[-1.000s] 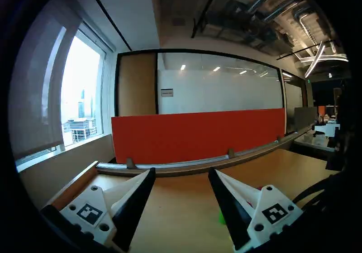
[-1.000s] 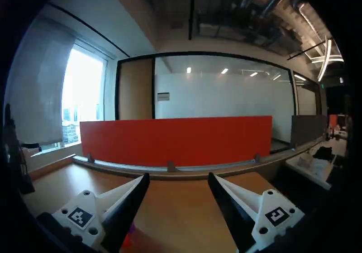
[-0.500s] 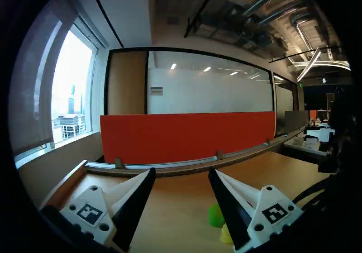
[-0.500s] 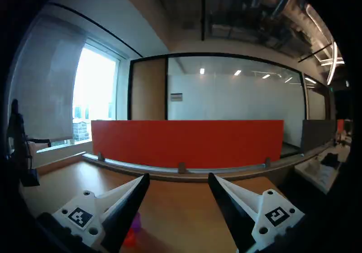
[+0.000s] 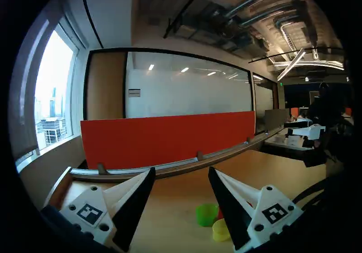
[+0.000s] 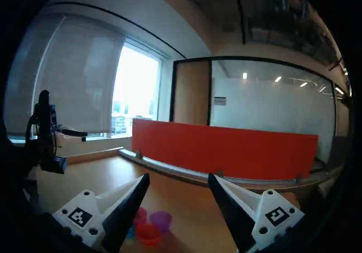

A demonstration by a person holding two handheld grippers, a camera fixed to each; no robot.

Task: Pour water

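In the left gripper view my left gripper [image 5: 181, 174] stands open above the wooden table [image 5: 181, 198], nothing between its fingers. A green cup [image 5: 206, 214] and a yellow cup [image 5: 221, 230] stand on the table just below, beside the right finger, with a bit of red behind it. In the right gripper view my right gripper [image 6: 178, 178] is open too, held above the table [image 6: 113, 171]. Small cups stand low by its left finger: a purple cup [image 6: 160, 220], a red cup [image 6: 148, 233] and a pink cup [image 6: 140, 215]. The other gripper [image 6: 45, 140] shows at the far left.
A red divider panel [image 5: 167, 137] runs along the table's far edge, with a glass wall behind it. A window [image 6: 135, 97] lies to the left. Another desk with items [image 5: 298, 133] stands at the far right.
Both cameras have tilted down and turned. The left view now brings the green and yellow cups into sight; the right view has swung left, revealing the purple, red and pink cups.
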